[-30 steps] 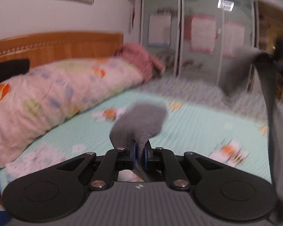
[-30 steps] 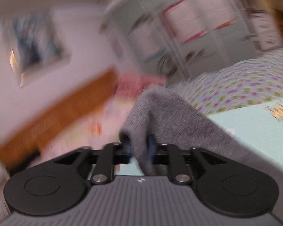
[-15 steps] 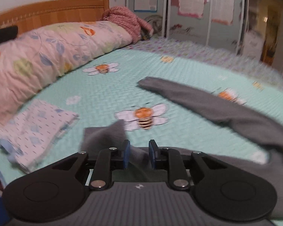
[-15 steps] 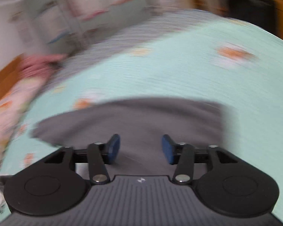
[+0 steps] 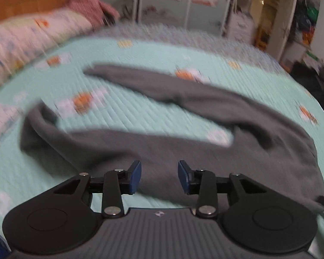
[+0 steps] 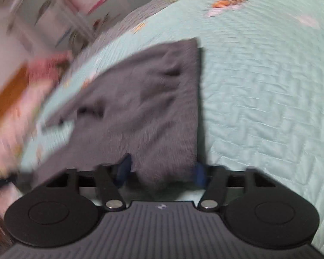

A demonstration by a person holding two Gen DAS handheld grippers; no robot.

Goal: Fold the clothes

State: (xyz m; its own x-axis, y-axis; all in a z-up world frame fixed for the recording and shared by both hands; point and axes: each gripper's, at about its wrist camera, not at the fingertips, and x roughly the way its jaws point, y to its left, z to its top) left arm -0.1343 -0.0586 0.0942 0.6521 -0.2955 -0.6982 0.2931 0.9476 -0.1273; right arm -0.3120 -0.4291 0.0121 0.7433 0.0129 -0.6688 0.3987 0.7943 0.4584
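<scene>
A grey pair of trousers point(image 5: 183, 146) lies on the mint-green bedspread point(image 5: 129, 54), its two legs spread apart toward the left. My left gripper point(image 5: 159, 177) hovers over the near leg; its jaws are opening and do not press on the cloth under them. In the right wrist view the wide end of the grey trousers point(image 6: 144, 99) lies flat. My right gripper point(image 6: 162, 171) straddles its near corner. Those jaws are closing with cloth between the blue pads point(image 6: 124, 168), which show no grip on it. Both views are motion-blurred.
A rolled pink floral quilt point(image 5: 21, 38) and a wooden headboard point(image 5: 28, 0) line the left side. A reddish cloth point(image 5: 90, 6) sits at the far end, wardrobe doors point(image 5: 183, 0) behind. A white patterned folded cloth point(image 5: 0, 118) lies at the left edge.
A second ago both grippers held the grey trousers up in the air. The trousers now lie on the bed, both grippers have come down and let go, and the left jaws have widened.
</scene>
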